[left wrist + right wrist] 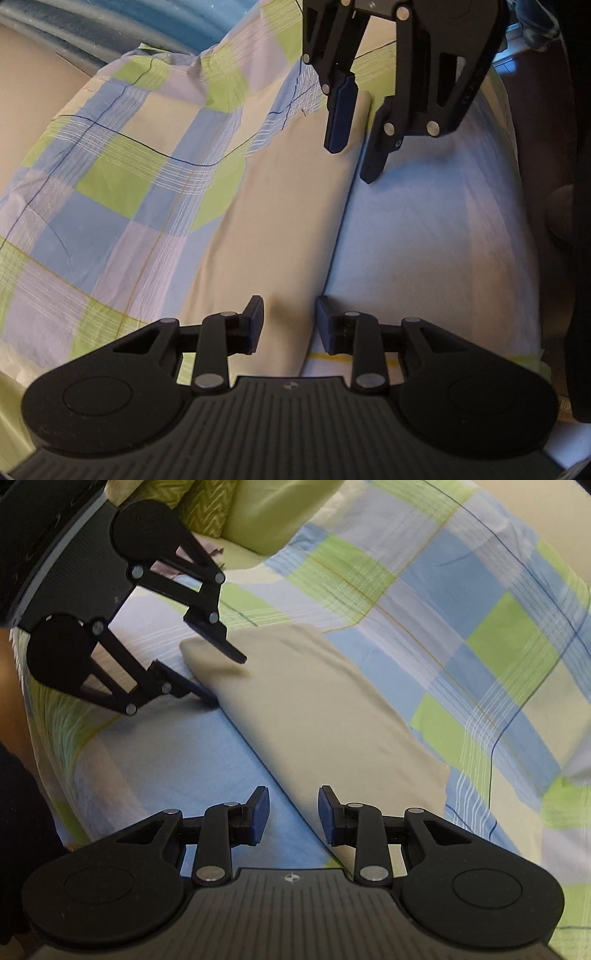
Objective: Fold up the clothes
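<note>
Cloth of a plain beige colour (pixel 332 716), already folded into a long narrow strip, lies flat on a bed covered by a checked sheet (pixel 480 635) of blue, green and lilac squares. Its long edge runs along a pale blue patch of that sheet, and the strip reaches from one pair of tongs to the other, which suggests each end is being addressed for a further fold across the length. At one end the left tongs (pixel 290 321) stand apart, one finger over the beige fabric and the other at its edge, clamping nothing. At the opposite end the right tongs (pixel 293 812) are likewise apart, straddling the strip's long edge without gripping it. Both seem placed to take the edge. A green cushion (pixel 258 513) rests further back on the bed, well apart from the garment.
</note>
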The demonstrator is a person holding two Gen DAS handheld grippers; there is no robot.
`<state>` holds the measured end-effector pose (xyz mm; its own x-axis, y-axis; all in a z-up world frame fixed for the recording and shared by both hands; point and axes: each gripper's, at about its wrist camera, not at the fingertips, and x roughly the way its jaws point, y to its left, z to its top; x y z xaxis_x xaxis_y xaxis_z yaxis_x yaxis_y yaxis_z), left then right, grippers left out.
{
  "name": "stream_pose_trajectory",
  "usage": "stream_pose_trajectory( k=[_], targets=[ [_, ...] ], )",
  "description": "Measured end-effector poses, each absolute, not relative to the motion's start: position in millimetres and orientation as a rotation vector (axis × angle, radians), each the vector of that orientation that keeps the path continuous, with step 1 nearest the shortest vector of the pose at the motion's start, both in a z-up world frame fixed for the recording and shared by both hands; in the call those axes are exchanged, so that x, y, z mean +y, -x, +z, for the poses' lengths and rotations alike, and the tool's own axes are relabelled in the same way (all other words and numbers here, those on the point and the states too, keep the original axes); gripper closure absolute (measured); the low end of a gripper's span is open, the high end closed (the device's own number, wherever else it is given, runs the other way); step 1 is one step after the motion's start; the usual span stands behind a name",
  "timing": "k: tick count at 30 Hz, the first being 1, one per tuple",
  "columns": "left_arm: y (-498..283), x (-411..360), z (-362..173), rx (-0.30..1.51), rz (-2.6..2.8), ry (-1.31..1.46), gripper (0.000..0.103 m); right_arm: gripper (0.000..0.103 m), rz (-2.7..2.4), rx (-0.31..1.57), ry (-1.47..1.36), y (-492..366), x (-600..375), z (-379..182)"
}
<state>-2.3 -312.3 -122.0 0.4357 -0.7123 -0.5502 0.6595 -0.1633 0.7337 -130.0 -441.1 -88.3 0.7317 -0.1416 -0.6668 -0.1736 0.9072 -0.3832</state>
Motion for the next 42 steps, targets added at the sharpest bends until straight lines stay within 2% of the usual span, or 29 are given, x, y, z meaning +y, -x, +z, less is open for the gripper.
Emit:
stream_pose_trajectory(
  k=[8, 18, 32, 36, 42],
  targets=[
    [2, -321, -118, -0.031, -1.225, -1.301, 0.075, 0.068, 0.053, 0.744, 0.451, 120, -431, -87],
    [-1, -324, -115, -0.022, -1.238, -1.303, 0.075, 0.056, 0.082, 0.718, 0.526, 111, -420, -99],
    [-9, -324, -111, 0.027, -1.261, -1.202, 0.075, 0.058, 0.089, 0.628, 0.721, 91, -397, -112],
    [-10, -319, -111, -0.007, -1.249, -1.244, 0.074, 0.058, 0.024, 0.652, 0.821, 99, -407, -115],
    [-14, -313, -112, -0.010, -1.229, -1.259, 0.075, 0.057, -0.081, 0.706, 0.794, 110, -435, -115]
  ],
)
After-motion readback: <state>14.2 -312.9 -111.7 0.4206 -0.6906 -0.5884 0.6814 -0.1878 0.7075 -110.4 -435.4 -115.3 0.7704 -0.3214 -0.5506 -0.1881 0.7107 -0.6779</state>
